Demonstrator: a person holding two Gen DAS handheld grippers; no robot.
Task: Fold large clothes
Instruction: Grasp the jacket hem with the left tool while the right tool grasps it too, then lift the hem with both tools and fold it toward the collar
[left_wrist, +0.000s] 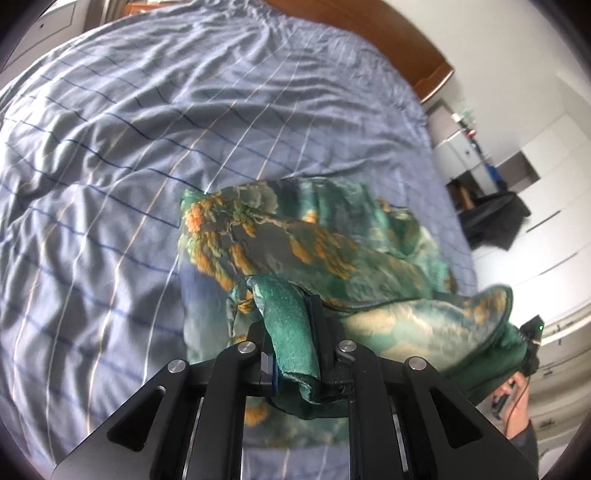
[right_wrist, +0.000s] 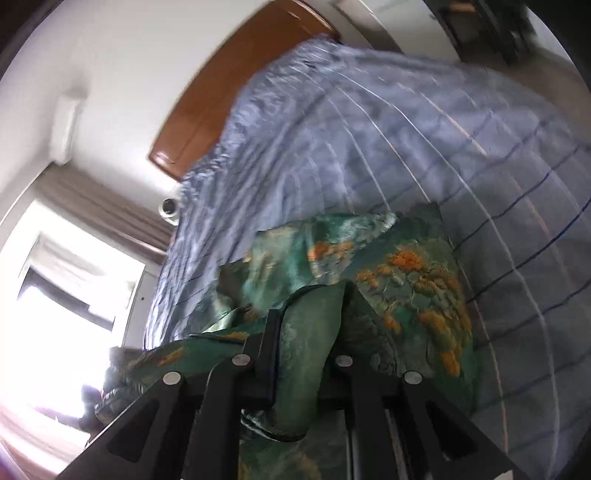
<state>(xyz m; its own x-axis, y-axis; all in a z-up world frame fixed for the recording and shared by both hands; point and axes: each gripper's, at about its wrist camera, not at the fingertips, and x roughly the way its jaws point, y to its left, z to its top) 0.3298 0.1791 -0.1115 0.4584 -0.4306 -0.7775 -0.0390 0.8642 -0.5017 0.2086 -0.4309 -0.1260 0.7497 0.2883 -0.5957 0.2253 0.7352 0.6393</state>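
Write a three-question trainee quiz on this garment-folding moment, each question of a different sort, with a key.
1. True or false: the left tongs are shut on a fold of the green patterned garment.
2. Multiple choice: the garment lies on A) a wooden floor, B) a blue striped bedcover, C) a white table.
3. Fill in: the right tongs grip the same ______.

Key: 1 true; 2 B; 3 garment.
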